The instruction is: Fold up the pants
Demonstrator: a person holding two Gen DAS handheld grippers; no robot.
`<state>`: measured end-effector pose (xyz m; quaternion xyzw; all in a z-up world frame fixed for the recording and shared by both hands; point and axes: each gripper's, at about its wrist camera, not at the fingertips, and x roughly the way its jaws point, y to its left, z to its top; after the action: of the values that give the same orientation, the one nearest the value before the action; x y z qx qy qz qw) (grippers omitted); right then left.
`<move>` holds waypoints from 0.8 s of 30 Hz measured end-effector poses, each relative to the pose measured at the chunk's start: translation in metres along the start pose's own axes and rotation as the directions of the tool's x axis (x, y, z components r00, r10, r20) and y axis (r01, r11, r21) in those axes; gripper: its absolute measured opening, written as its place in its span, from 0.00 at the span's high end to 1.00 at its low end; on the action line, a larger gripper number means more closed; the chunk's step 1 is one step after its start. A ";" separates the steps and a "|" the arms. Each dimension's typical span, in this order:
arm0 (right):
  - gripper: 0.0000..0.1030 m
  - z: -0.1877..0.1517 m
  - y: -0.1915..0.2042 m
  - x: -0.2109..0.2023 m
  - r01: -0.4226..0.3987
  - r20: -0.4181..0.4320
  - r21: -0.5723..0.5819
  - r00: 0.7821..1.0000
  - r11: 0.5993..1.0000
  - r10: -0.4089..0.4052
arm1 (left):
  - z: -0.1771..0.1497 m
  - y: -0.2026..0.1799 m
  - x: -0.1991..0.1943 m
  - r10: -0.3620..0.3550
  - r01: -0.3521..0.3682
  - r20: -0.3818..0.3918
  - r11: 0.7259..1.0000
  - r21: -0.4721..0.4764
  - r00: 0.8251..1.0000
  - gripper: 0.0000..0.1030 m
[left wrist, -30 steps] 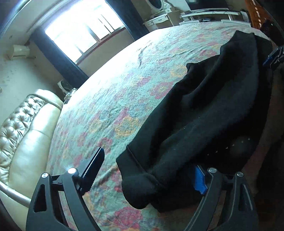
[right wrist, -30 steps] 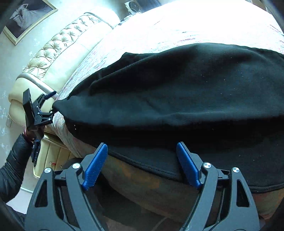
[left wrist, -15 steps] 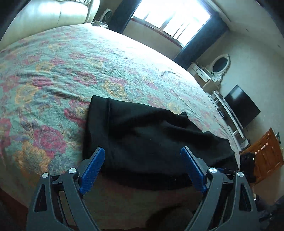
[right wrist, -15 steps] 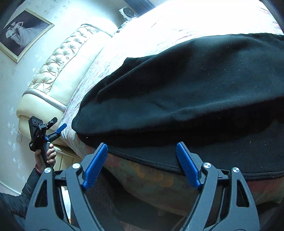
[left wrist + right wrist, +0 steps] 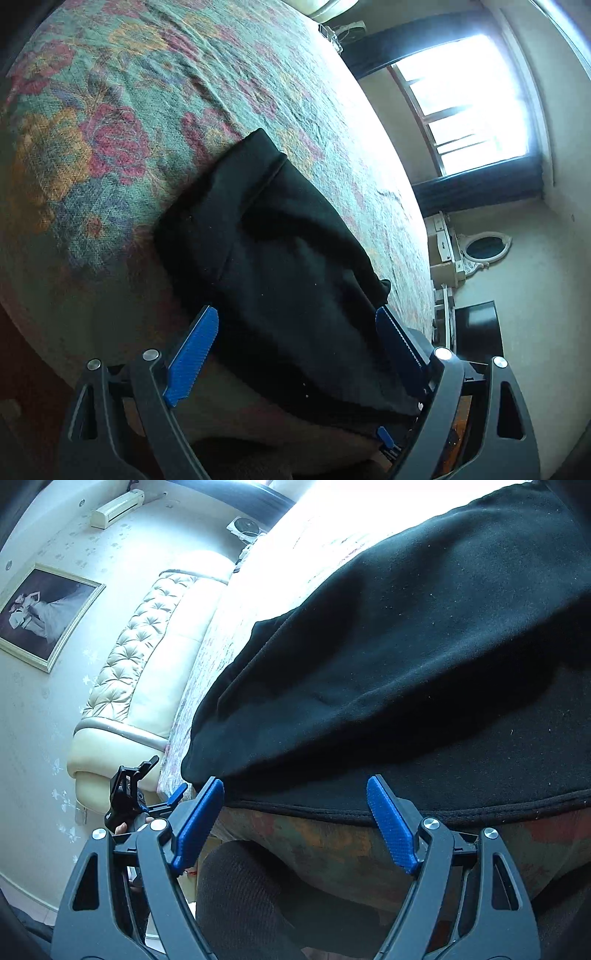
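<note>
Fabric is filling the near ground in both wrist views as I am working the rig: the black pants are lying along the near edge of the bed, partly doubled over, with the lower hem drooping slightly past the mattress side. I am holding the left gripper with its blue pads spread wide, gripping nothing, the cloth sitting between and beyond them; the right gripper is likewise standing spread and empty, just short of the corded hem. I am judging the pants as soft, thick knit, light but floppy, likely to sag and drag on the floral cover rather than slide, so I am planning to pinch through the stitched hem or at a corner where layers are stacked, not the loose middle. The left wrist view is giving me the far end of the garment, its folded corner and seam line on the bedspread, then the window and a small oval mirror beyond. The right wrist view is showing what that one is hiding: the near hem's piping, the overlapping upper layer, the left gripper seen from outside at the bed corner, the tufted headboard and a framed picture far left.
</note>
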<state>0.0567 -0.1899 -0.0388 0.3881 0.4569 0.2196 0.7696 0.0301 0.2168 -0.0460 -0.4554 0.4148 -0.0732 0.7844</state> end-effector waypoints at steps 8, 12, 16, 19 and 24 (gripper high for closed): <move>0.22 -0.005 -0.010 -0.010 -0.076 0.026 0.075 0.997 0.994 0.074 | 0.014 0.012 0.012 0.073 -0.072 0.022 0.996 -0.054 0.997 0.16; 0.31 -0.005 -0.024 -0.005 -0.184 0.049 0.206 0.983 0.961 0.178 | 0.018 0.009 0.010 0.094 -0.092 0.053 0.995 -0.042 0.994 0.16; 0.41 -0.005 -0.037 0.004 -0.250 0.093 0.316 0.968 0.915 0.232 | 0.020 0.005 0.014 0.131 -0.130 0.050 0.991 -0.021 0.990 0.17; 0.41 -0.001 -0.043 0.009 -0.267 0.124 0.364 0.964 0.892 0.237 | 0.022 0.000 0.017 0.155 -0.155 0.052 0.988 0.005 0.987 0.17; 0.47 0.000 -0.042 0.010 -0.253 0.161 0.383 0.965 0.888 0.206 | 0.027 0.002 0.020 0.159 -0.157 0.054 0.987 -0.033 0.986 0.17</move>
<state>0.0611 -0.2087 -0.0774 0.6008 0.3977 0.1879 0.6676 0.0621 0.2255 -0.0531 -0.4342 0.4283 0.0078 0.7924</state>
